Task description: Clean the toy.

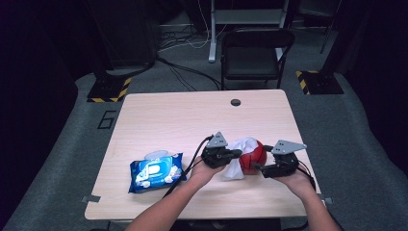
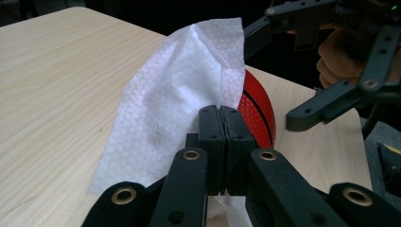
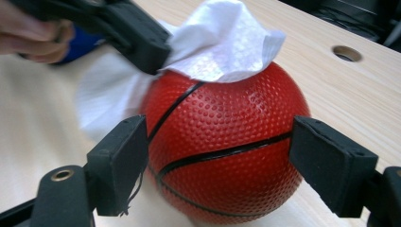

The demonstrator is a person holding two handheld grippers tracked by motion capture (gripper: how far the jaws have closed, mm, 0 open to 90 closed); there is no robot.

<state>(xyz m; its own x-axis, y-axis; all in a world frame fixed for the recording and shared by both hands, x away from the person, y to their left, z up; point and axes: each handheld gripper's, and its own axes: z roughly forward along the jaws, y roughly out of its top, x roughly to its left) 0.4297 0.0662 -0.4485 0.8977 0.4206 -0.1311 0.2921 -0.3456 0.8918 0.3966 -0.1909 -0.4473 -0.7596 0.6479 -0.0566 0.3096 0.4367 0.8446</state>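
Pale wood forms the table [image 1: 159, 110], set in a dark room with grey carpet. At its near right part, two hand-held grippers meet around a small red ball.

In the left gripper view, the left gripper [image 2: 220, 124] has its two black jaws pressed flat together, clenched on a white wipe [image 2: 175, 109]. The wipe rises from the jaws in a loose peak and drapes against the red ball [image 2: 257, 111] just behind it. In the right gripper view the same wipe [image 3: 227, 42] lies over the top of the ball, with the left gripper's jaw tip biting its edge at the upper left.

The right gripper [image 3: 220, 163] has its jaws spread either side of the ball [image 3: 227, 151], a dimpled red basketball with black seams. The left pad [image 3: 120, 161] sits right at the ball's skin; the right pad [image 3: 331, 163] stands at the ball's edge, and whether either presses on it cannot be told. The ball rests on the table between these jaws.

From the high view, the left gripper [image 1: 235, 154] comes in from the left and the right gripper [image 1: 257, 167] from the right, each in a hand [image 1: 204, 171] whose forearm enters from the bottom edge. The ball [image 1: 253, 156] and wipe [image 1: 239, 161] sit between them.

Farther left on the table, well apart from the ball, lies a blue pack of wipes [image 1: 156, 172]. Beyond the far edge stands a black chair [image 1: 255, 53].
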